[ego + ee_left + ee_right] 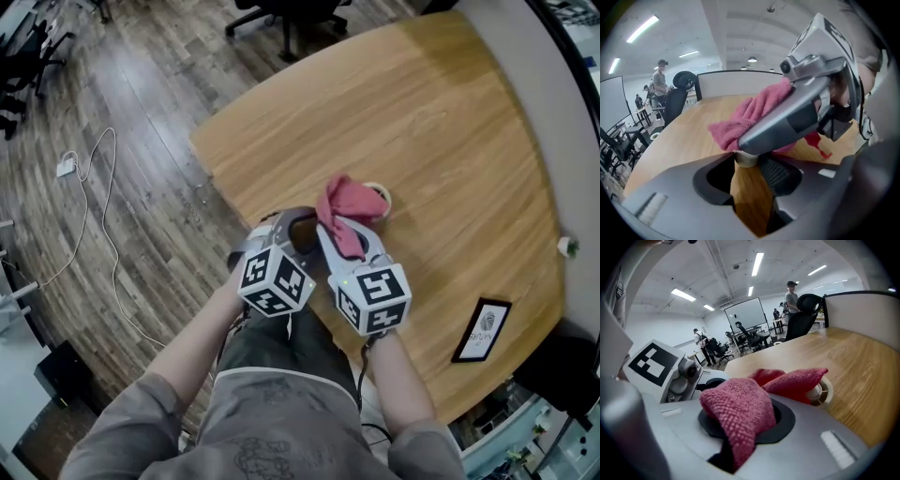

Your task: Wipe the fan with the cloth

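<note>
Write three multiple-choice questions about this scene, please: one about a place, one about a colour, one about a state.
1. Where does the framed card lie?
A) on the table
B) on the floor
C) on a chair

2. What colour is the cloth?
A) blue
B) pink
C) green

3. In what state is the right gripper?
A) open and empty
B) shut on the cloth
C) shut on the framed card

Answers:
1 A: the head view shows the framed card flat on the wood, near the table's edge.
2 B: the cloth is pink in all three views.
3 B: the right gripper view shows the cloth bunched between its jaws.
</note>
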The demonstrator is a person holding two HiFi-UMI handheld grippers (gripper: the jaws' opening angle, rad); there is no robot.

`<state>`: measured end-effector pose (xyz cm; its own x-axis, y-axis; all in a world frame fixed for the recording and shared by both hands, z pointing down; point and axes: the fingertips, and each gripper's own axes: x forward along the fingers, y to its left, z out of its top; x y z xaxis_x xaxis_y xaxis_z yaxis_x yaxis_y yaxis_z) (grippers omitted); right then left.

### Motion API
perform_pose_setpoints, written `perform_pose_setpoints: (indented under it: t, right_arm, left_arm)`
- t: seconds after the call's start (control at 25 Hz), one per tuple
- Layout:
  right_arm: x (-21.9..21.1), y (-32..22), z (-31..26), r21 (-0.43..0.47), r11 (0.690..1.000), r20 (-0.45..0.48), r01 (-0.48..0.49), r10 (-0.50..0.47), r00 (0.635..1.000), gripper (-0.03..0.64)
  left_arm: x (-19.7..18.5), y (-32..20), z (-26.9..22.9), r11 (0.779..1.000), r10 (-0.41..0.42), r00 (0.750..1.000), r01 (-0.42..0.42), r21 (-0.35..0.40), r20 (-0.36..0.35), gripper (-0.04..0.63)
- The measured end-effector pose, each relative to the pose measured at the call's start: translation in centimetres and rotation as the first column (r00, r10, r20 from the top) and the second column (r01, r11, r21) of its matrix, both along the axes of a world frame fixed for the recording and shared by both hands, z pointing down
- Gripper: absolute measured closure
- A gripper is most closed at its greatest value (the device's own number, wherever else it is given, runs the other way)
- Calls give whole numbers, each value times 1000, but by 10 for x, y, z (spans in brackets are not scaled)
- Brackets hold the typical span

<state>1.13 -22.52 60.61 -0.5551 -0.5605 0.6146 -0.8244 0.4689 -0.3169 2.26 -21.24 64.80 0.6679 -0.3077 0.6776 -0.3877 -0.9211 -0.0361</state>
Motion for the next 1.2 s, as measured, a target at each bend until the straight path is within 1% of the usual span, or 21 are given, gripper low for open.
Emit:
perform_pose_setpoints:
  t: [0.08,0.2,0.32,0.4,0.44,0.52,0.64,0.72,0.84,1.0,1.12,1.2]
  right_arm:
    - [4,-4,-2,12,1000,-20,-4,4,1000,534]
    - [21,-12,-7,36,998,-41,-47,48,998,534]
    - [48,-18,-12,40,990,-16,-134,135,991,534]
    - [71,-23,-13,44,977,-13,-209,209,978,532]
    - [84,-25,-13,52,968,-25,-245,247,969,532]
    - [108,-30,-13,84,950,-78,-301,308,948,532]
    - [135,-36,-11,129,933,-173,-337,355,919,532]
    - [142,-39,-8,135,928,-200,-347,368,908,533]
    - [130,-42,-7,143,936,-203,-320,345,916,534]
    - [86,-33,-10,160,972,-225,-174,208,952,534]
    - [61,-26,-9,181,978,-249,-104,147,957,534]
    - [40,-17,-6,166,985,-246,-53,93,965,534]
  left_arm:
    - [-1,0,-1,1000,-4,1000,4,-2,-14,428]
    - [-1,1,-2,1000,-12,1000,12,15,-26,428]
    - [0,-1,0,1000,-11,1000,12,28,-21,430]
    - [1,-1,1,1000,-7,1000,7,26,-22,430]
    - [1,-1,1,1000,-5,1000,5,24,-24,430]
    - [0,-1,0,1000,-2,999,3,25,-32,430]
    - [-1,0,-1,999,-1,999,3,35,-47,430]
    - [-1,1,-1,999,0,999,2,40,-47,430]
    - [0,-1,-1,999,-2,999,4,38,-48,430]
    - [-1,-1,-2,999,-4,999,6,44,-48,430]
    - [0,-2,-1,999,-2,999,4,52,-36,430]
    - [0,-1,0,998,1,1000,1,55,-24,430]
